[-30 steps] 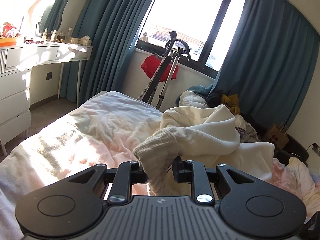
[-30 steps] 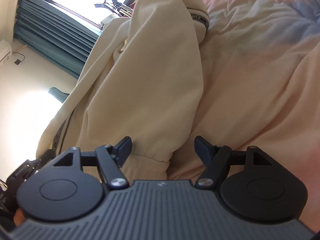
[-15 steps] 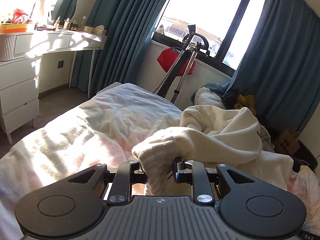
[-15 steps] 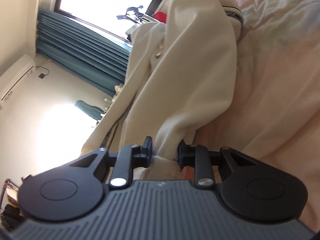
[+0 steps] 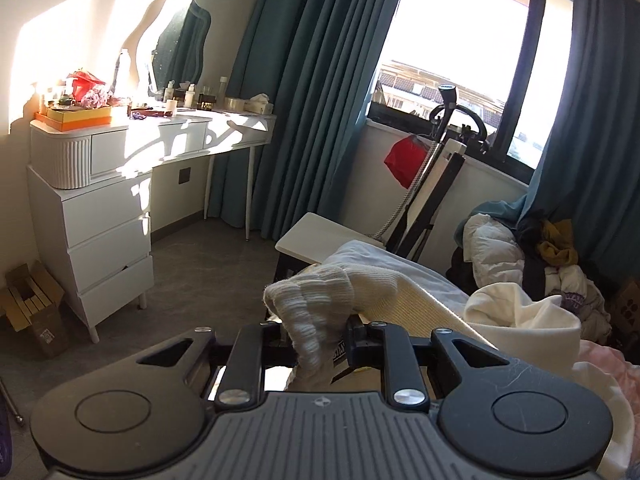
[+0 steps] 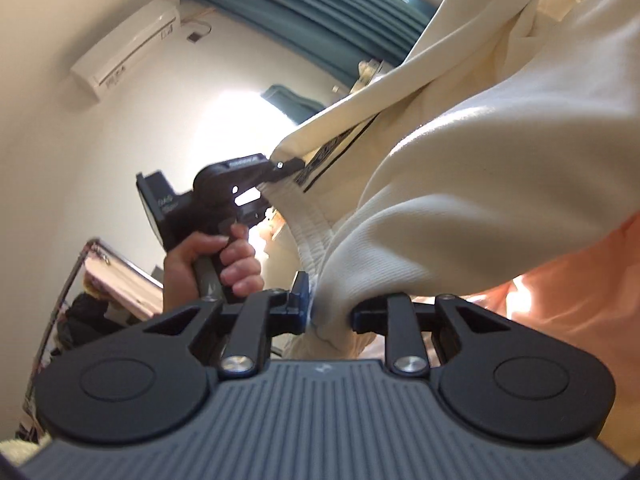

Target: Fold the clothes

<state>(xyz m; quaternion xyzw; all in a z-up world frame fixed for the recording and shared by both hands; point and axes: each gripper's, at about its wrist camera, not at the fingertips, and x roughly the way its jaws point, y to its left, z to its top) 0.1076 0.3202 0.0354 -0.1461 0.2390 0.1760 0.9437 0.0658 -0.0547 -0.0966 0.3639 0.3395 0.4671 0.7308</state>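
My left gripper (image 5: 316, 330) is clamped on the ribbed hem of the cream sweatshirt (image 5: 404, 300), lifted above the bed (image 5: 608, 364). My right gripper (image 6: 328, 314) pinches another edge of it, the cloth stretched between both. From the right wrist I see the hand (image 6: 216, 264) gripping the left handle.
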